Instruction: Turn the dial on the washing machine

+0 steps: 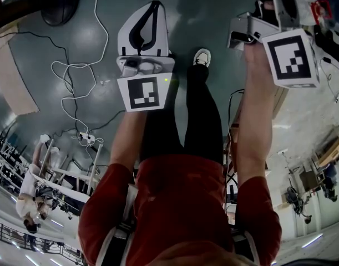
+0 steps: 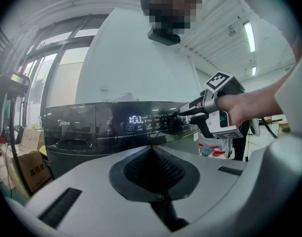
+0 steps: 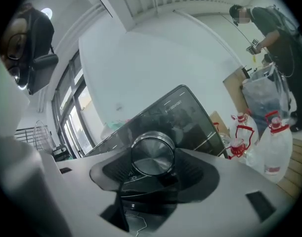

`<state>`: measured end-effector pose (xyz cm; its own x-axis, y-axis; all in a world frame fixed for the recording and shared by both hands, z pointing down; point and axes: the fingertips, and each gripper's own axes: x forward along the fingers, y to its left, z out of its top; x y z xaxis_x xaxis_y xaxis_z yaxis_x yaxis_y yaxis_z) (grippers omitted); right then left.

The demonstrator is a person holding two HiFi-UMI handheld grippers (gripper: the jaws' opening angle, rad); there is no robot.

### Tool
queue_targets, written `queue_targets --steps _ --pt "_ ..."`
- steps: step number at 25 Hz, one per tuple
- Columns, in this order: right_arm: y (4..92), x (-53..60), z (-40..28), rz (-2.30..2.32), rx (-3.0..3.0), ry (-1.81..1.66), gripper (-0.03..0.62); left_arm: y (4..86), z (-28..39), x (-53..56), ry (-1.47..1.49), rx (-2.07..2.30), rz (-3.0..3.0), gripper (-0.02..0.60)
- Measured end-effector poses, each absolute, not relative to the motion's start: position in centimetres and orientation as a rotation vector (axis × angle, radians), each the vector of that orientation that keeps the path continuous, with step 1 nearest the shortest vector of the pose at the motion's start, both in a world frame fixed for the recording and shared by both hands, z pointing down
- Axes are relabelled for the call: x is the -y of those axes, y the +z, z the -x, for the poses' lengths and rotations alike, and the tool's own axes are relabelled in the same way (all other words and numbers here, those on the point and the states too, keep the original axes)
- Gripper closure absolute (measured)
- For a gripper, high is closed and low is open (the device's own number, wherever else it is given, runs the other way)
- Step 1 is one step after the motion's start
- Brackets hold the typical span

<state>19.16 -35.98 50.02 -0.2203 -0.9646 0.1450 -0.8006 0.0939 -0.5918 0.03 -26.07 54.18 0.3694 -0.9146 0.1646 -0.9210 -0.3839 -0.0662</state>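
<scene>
The dark washing machine [image 2: 76, 130] fills the left gripper view, its display [image 2: 136, 119] lit. At the panel's right end sits the silver dial [image 2: 186, 117], and my right gripper [image 2: 189, 116] reaches in from the right with one jaw above it and one below. In the right gripper view the dial [image 3: 151, 152] rests between the dark pads of that gripper [image 3: 155, 171], which is closed on it. My left gripper [image 2: 153, 181] hangs back from the panel, shut and empty. From the head view, the left gripper [image 1: 150, 24] and right gripper [image 1: 269, 7] are both held out in front.
Clear jugs with red handles [image 3: 274, 142] and a cardboard box [image 3: 239, 90] stand right of the machine. Another box [image 2: 29, 169] sits low at its left. Cables [image 1: 75, 82] and a power strip [image 1: 86, 138] lie on the floor. A second person [image 3: 269, 23] stands behind.
</scene>
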Motion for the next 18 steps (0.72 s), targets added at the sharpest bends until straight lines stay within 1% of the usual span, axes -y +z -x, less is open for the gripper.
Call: queue_targets --steps 8,18 --pt "49.67 35.69 -19.13 1.767 -2.129 -0.810 0.316 53.99 0.03 25.56 0.267 1.728 -2.568 0.565" --pt "49.85 35.99 -18.98 1.715 -2.098 -0.875 0.316 54.01 0.69 25.79 0.276 1.739 -2.571 0.565"
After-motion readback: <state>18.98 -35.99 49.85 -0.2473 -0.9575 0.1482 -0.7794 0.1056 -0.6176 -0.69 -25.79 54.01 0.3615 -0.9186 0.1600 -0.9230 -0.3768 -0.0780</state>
